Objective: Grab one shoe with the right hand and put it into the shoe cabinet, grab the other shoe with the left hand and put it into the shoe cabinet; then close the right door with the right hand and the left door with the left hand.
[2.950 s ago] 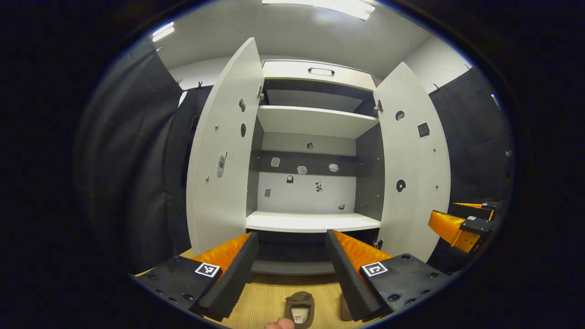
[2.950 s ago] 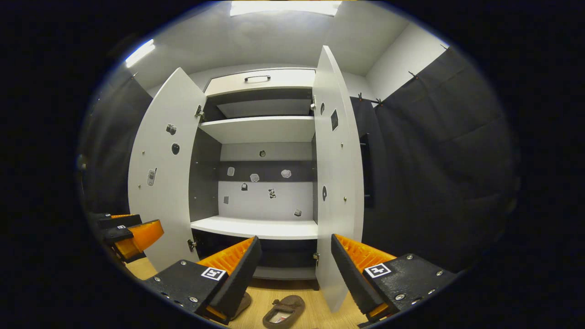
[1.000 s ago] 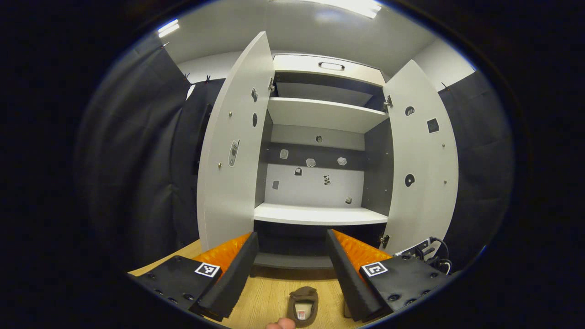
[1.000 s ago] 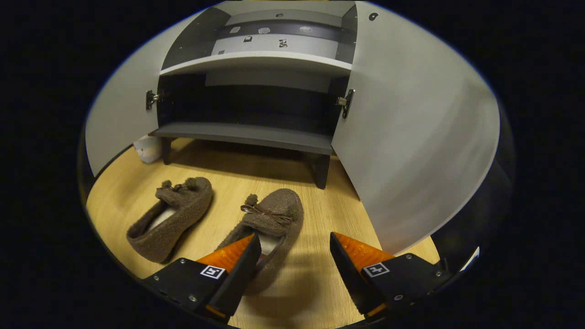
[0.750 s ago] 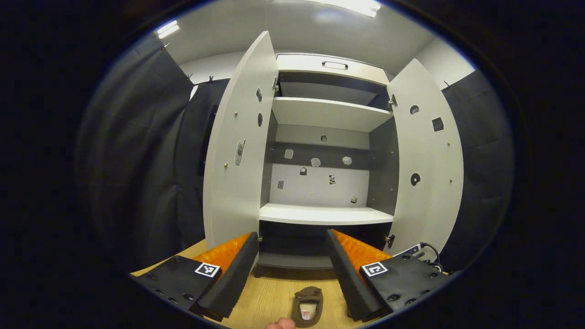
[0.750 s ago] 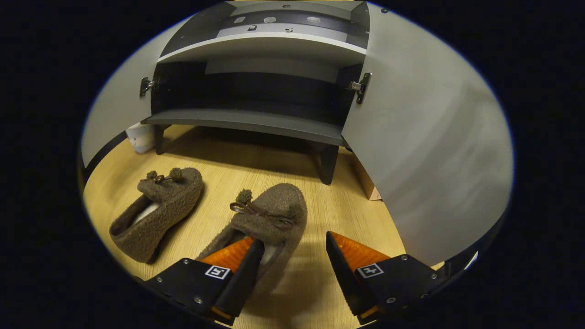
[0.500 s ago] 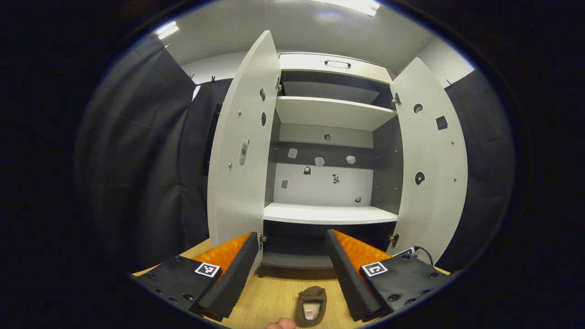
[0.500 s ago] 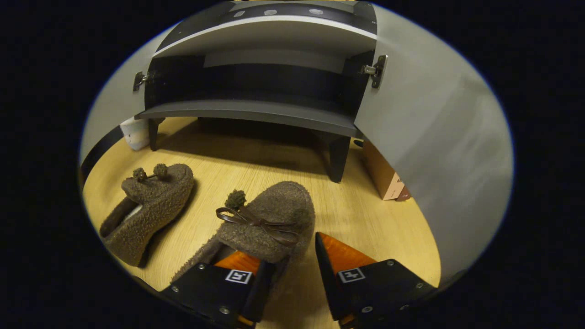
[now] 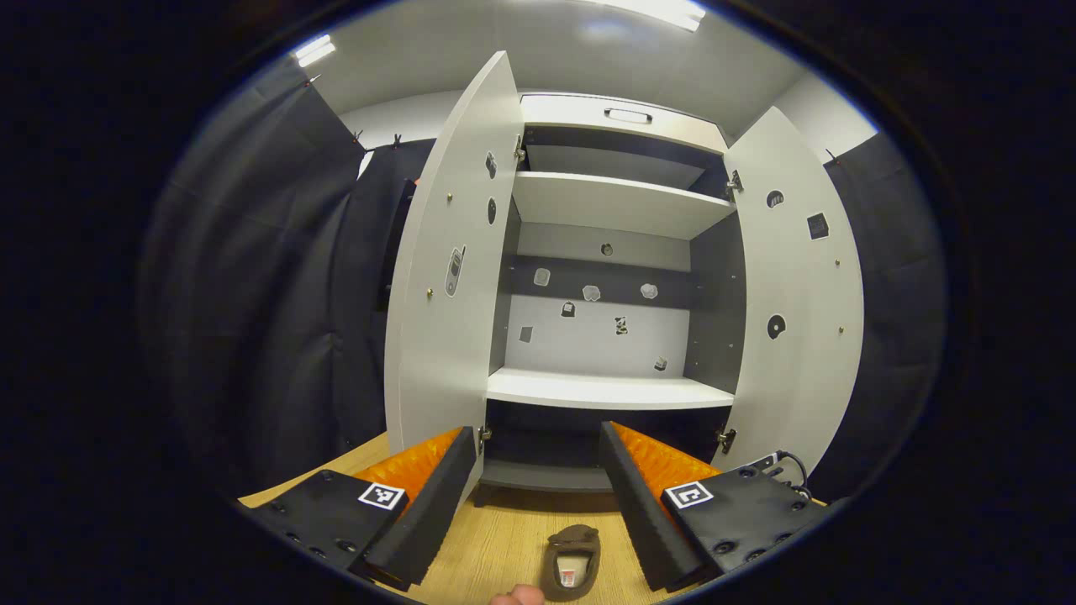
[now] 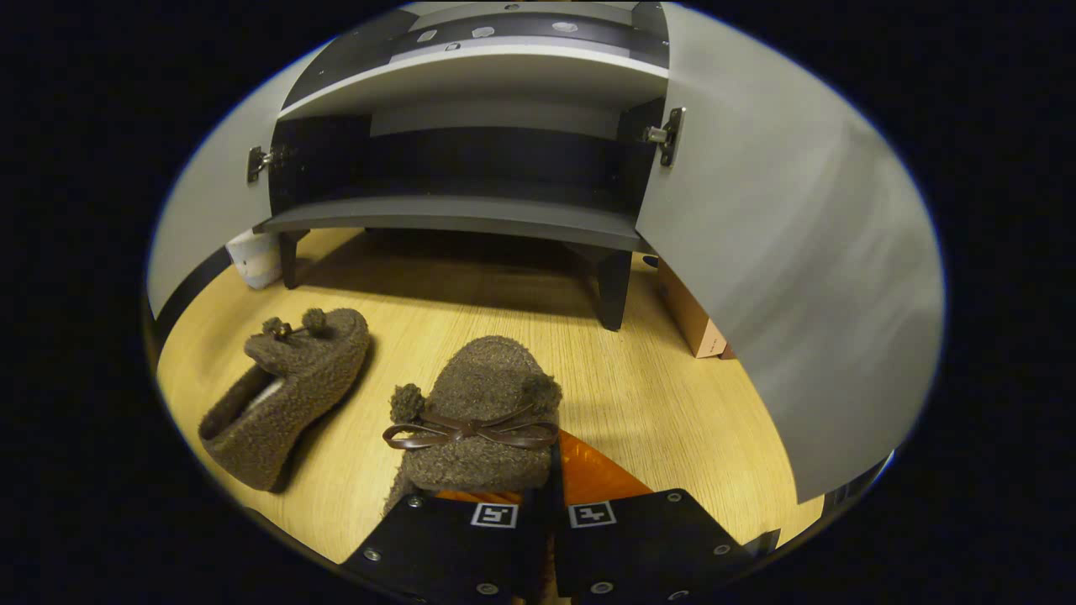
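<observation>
Both our grippers are in play. Our right gripper (image 10: pixel 548 496) has its jaws drawn together on the side wall of the near shoe (image 10: pixel 481 412) — a brown fuzzy slipper with a bow, its toe pointing toward the shoe cabinet (image 10: pixel 471 214). One finger sits inside the opening, the other outside against the wall. We see the other shoe (image 10: pixel 282 382) lying on the wood floor (image 10: pixel 672 412) to the left of the held one, apart from it and angled toward the cabinet's bottom shelf. Nothing lies between the held shoe and that dark shelf. Beside the cabinet's right leg a small cardboard box (image 10: pixel 689 319) rests on the floor, partly behind the open right door (image 10: pixel 782 277); a pale object (image 10: pixel 252 256) sits by the left leg.

Our left gripper (image 9: pixel 538 491) hangs with jaws spread wide and bare, facing the cabinet front, both doors swung out — left door (image 9: pixel 450 286) nearer us. Below it we see a slipper, though we cannot tell which of the two.
</observation>
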Demonstrator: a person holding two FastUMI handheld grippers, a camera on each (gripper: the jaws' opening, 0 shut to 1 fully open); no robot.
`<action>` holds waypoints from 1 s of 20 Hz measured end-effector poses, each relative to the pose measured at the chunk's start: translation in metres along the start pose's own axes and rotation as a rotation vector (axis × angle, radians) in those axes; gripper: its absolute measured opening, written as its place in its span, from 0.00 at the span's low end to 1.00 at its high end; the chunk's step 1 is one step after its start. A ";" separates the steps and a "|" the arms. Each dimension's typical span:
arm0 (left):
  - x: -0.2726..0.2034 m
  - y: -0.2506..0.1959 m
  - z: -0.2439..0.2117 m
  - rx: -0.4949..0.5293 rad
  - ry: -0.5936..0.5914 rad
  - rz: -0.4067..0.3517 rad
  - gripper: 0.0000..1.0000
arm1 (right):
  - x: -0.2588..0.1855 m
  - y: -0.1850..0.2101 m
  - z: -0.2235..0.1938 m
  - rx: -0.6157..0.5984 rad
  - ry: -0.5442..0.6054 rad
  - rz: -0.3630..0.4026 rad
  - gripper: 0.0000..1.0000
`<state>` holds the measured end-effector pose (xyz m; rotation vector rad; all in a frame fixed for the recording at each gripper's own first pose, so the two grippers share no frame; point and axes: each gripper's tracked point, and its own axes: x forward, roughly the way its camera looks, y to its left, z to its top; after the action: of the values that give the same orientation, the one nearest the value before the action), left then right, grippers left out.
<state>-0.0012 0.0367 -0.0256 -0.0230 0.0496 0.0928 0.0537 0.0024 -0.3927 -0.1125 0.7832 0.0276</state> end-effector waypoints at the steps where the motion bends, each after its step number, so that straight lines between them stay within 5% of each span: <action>1: 0.001 -0.001 -0.001 -0.005 0.000 -0.006 0.96 | -0.013 0.001 0.012 0.001 -0.040 0.004 0.08; 10: 0.003 -0.007 -0.018 0.005 0.018 -0.050 0.96 | -0.134 0.025 0.232 0.020 -0.448 0.070 0.07; 16: 0.003 -0.005 -0.019 0.019 0.010 -0.047 0.96 | -0.106 0.012 0.381 -0.018 -0.518 0.012 0.07; 20: 0.004 0.004 -0.018 0.020 0.010 -0.035 0.96 | -0.044 -0.001 0.435 -0.022 -0.469 -0.065 0.07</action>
<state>0.0012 0.0402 -0.0442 -0.0045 0.0604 0.0575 0.3282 0.0504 -0.0554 -0.1462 0.3104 0.0003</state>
